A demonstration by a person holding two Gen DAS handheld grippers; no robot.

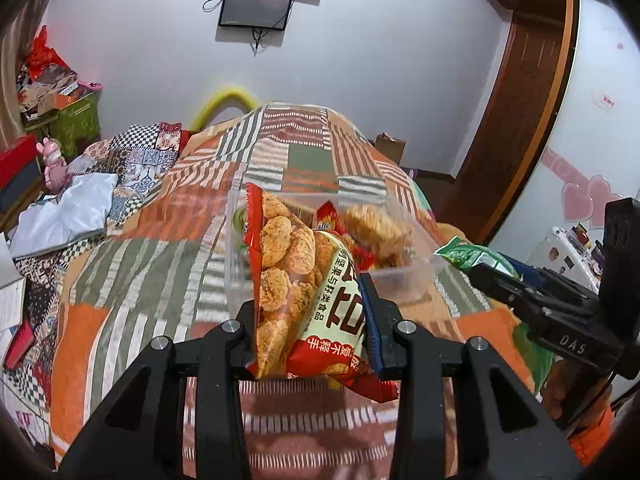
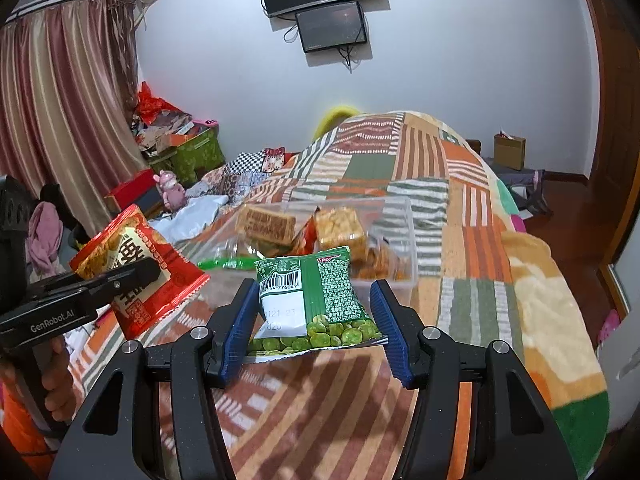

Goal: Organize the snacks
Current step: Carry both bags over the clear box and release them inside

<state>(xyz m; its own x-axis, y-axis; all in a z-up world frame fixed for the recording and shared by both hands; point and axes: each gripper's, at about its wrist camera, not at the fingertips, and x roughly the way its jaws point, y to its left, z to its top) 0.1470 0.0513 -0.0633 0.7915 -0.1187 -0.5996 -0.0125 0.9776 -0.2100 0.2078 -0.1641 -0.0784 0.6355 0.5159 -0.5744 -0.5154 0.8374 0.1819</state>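
We held 2 packets above the patchwork striped blanket (image 2: 460, 216): the left gripper (image 1: 308, 300) clamped a red rice-cracker packet (image 1: 296, 280), the right gripper (image 2: 312, 316) a green pea packet (image 2: 316, 300). The clear plastic tub (image 2: 404, 236) sat mid-blanket just ahead; we judged lowering each packet fully inside before releasing best.

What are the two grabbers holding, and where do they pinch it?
The left gripper holds the red snack packet across its lower half. The right gripper holds the green pea packet by its side edges.
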